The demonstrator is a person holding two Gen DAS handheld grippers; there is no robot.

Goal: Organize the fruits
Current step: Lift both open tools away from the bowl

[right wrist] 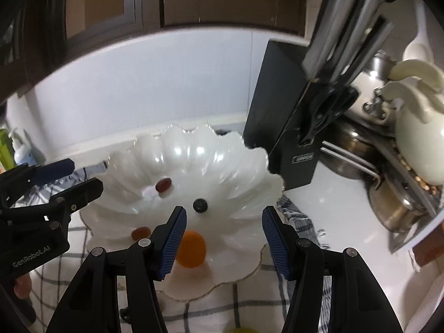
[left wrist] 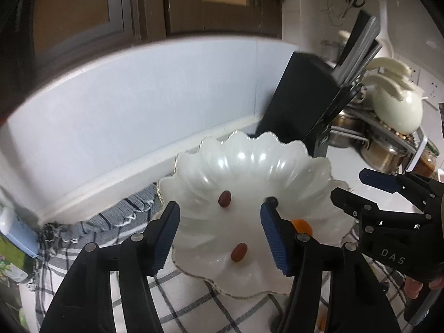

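Item one: my left gripper, black frame with ribbed blue pads, jaws standing wide apart and holding nothing, poised over the bowl. Seen from my right side, it sat at the far left, likewise parted.

Item two: my right gripper, same make, jaws wide apart and empty, above the near part of the bowl. From the left view it came in at the right edge, fingers parted.

Item three: a white, scalloped, pearly glass bowl, resting on a white cloth with grey check lines.

Item four, contents of the bowl: two small reddish-brown oval fruits, one farther in, one nearer the front rim; one small dark round berry, near the middle; one orange round fruit at the near side, partly hidden behind my right-hand finger in the left view. All four lay apart from one another.

Item five: a black knife block with steel handles, standing just behind the bowl on the white counter.

Item six: steel pots and a cream ceramic jar, on a rack to the right.

Item seven: a yellow-green object at the bottom edge, too cut off to identify.
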